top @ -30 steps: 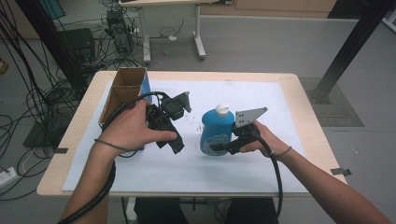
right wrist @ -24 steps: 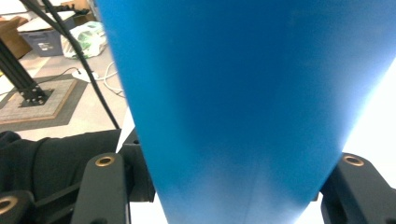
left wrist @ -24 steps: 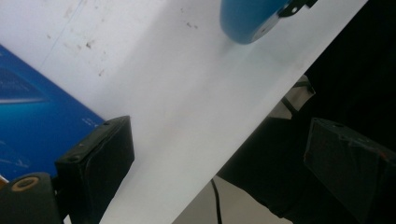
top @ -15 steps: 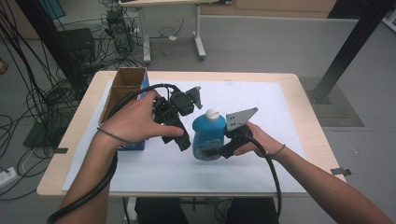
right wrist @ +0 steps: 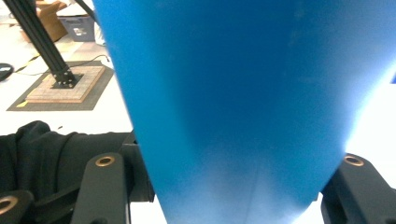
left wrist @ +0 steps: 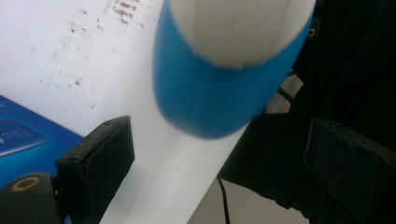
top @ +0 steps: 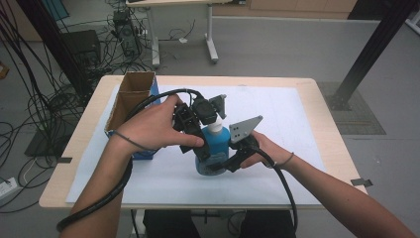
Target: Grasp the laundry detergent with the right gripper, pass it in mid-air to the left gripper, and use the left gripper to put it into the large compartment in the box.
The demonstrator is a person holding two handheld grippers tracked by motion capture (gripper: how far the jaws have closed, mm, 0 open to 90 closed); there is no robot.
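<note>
A blue bottle (top: 218, 144) with a white cap (top: 214, 128) stands tilted at the middle of the white sheet. My right gripper (top: 221, 163) is shut on its lower body. The blue wall (right wrist: 233, 93) sits pinched between both jaws in the right gripper view. My left gripper (top: 198, 141) hangs over the bottle's top from the left, open. In the left gripper view the white cap (left wrist: 238, 28) and blue body (left wrist: 205, 93) lie between the spread fingers (left wrist: 100, 158), with no contact that I can see. The left gripper (left wrist: 219, 140) holds nothing.
An open cardboard box with blue sides (top: 130, 99) stands at the left of the table (top: 317, 99), close to the left wrist; its blue side (left wrist: 23, 140) shows beside the left jaw. Cables trail from both grippers over the near edge.
The right gripper has carried the bottle left and nearer the person. The left gripper has swung right and now hangs over the cap.
</note>
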